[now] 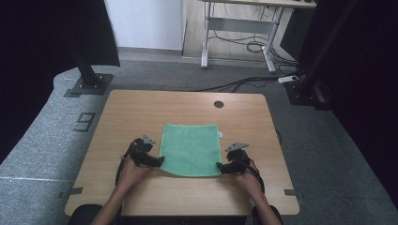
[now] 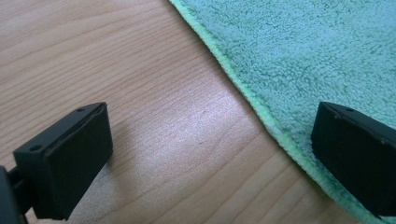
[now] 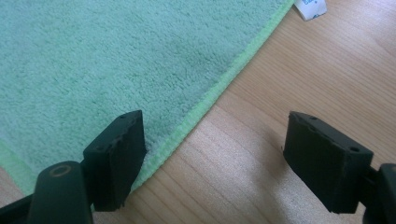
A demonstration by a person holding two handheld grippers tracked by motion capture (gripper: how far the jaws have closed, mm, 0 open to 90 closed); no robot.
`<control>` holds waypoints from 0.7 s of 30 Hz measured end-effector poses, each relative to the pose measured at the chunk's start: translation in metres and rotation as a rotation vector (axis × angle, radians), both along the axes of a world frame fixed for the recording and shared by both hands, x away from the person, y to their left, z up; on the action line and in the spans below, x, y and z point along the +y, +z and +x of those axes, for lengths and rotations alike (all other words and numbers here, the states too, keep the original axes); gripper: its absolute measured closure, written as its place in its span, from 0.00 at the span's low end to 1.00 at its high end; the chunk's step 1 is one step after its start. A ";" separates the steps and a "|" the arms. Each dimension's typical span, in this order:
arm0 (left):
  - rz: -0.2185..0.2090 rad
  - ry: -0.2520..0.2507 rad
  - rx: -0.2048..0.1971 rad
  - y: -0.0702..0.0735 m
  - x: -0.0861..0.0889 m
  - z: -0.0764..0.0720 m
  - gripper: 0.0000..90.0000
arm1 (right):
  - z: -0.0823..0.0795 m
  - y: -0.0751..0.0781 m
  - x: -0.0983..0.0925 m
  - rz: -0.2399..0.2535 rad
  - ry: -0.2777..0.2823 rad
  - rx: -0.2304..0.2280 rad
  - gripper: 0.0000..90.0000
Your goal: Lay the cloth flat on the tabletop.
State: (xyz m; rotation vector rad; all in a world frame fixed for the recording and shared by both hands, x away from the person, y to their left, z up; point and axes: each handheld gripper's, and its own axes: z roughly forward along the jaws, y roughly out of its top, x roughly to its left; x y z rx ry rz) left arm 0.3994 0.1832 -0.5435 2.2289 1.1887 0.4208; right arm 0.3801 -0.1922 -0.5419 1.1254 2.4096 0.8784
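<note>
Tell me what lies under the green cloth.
The green cloth lies flat on the wooden table, so bare wood shows all round it. Whatever might sit beneath its middle is covered; no bulge shows.

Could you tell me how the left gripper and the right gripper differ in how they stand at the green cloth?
The left gripper straddles the cloth's left edge, the right gripper its right edge. In its own view, the left gripper's jaws stand wider apart than the right gripper's. Both are open, near the cloth's front corners, gripping nothing.
</note>
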 end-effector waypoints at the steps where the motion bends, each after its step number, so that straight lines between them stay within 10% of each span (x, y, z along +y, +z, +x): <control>1: -0.005 0.003 -0.001 0.000 0.000 0.000 0.00 | 0.000 0.000 -0.001 0.005 -0.003 0.002 0.23; 21: -0.061 -0.034 -0.027 0.016 0.011 -0.016 0.01 | -0.005 0.007 -0.009 0.072 -0.028 -0.009 0.22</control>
